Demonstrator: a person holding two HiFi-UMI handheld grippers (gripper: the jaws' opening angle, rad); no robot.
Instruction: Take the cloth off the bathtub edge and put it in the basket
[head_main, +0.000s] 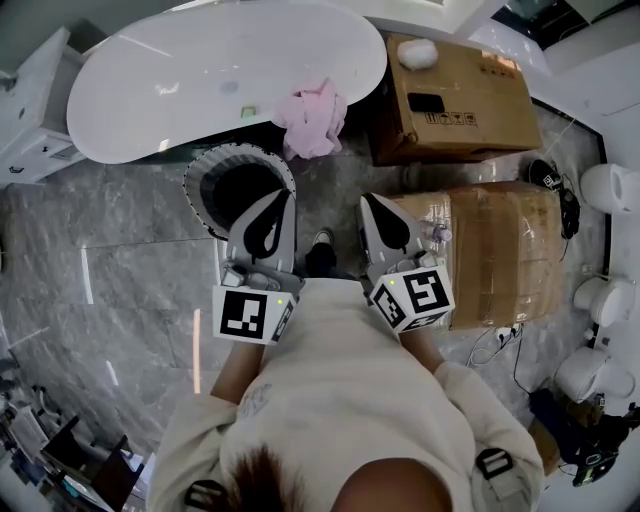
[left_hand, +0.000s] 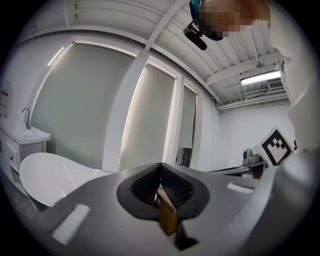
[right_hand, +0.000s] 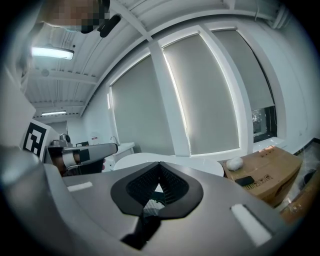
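Person: seen from above in a cream top, 1 gripper in each hand.
Left gripper: fingers pressed together, nothing between them, tips by the basket's near rim.
Right gripper: fingers together, nothing held, beside the left one.
Cloth: pink, crumpled, draped on the white bathtub edge, beyond both grippers.
Basket: white, ribbed, dark inside, on the grey floor beside the tub.
Boxes: 2 cardboard, at right.

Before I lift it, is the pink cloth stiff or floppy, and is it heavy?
Probably floppy: the cloth lies crumpled in soft folds over the tub edge. Likely light, being small beside the basket. It may drape and trail when lifted.
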